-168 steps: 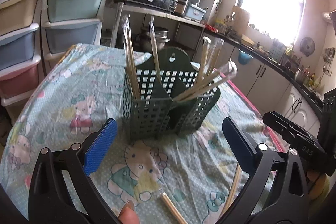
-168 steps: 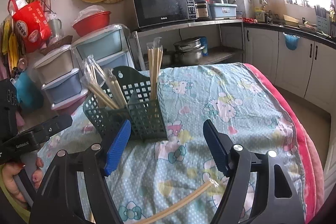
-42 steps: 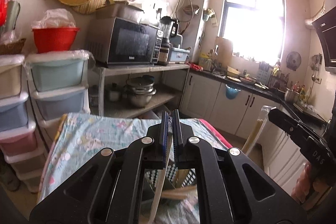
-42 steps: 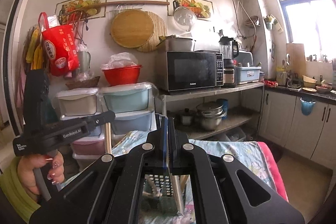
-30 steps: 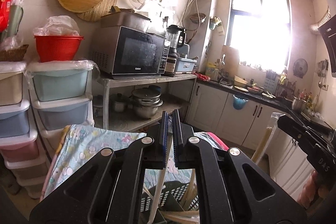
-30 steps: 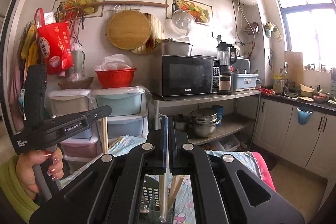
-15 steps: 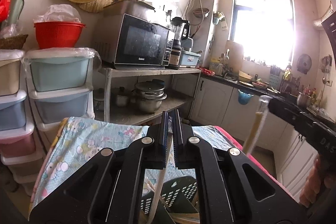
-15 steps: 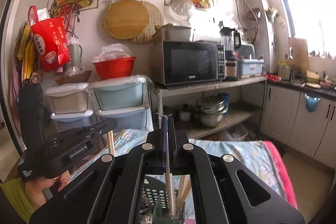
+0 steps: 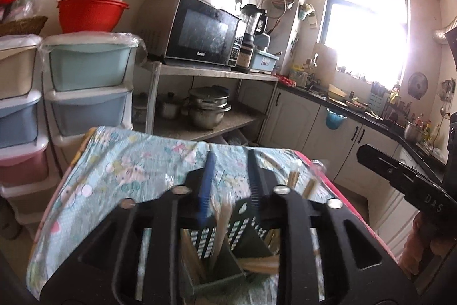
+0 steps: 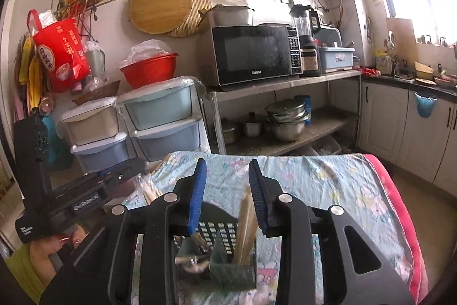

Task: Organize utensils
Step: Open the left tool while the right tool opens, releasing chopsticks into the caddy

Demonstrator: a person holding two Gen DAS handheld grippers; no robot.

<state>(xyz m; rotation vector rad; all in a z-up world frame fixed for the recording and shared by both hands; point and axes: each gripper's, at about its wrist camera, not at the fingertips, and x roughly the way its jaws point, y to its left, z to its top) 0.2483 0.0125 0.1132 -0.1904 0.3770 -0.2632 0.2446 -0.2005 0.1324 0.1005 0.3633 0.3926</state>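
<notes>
Left gripper (image 9: 228, 179) parted, holding nothing — right gripper (image 10: 225, 190) likewise, both above green caddy (image 10: 228, 262).

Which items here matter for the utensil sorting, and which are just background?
Job:
- dark green slotted plastic utensil basket
- plastic-wrapped wooden chopsticks standing in it
- left tongs, open
- right tongs, open

Background:
- black microwave
- red plastic bowl
- pastel plastic drawers
- steel pots

Holder (image 10: 220, 230): dark green grid mesh. Chopsticks (image 10: 244, 227): pale tan wood. Tablecloth (image 10: 337, 185): light teal, white cartoon print, pink-red right edge. Right gripper (image 10: 227, 190) and left gripper (image 9: 230, 185): black, blue pads
</notes>
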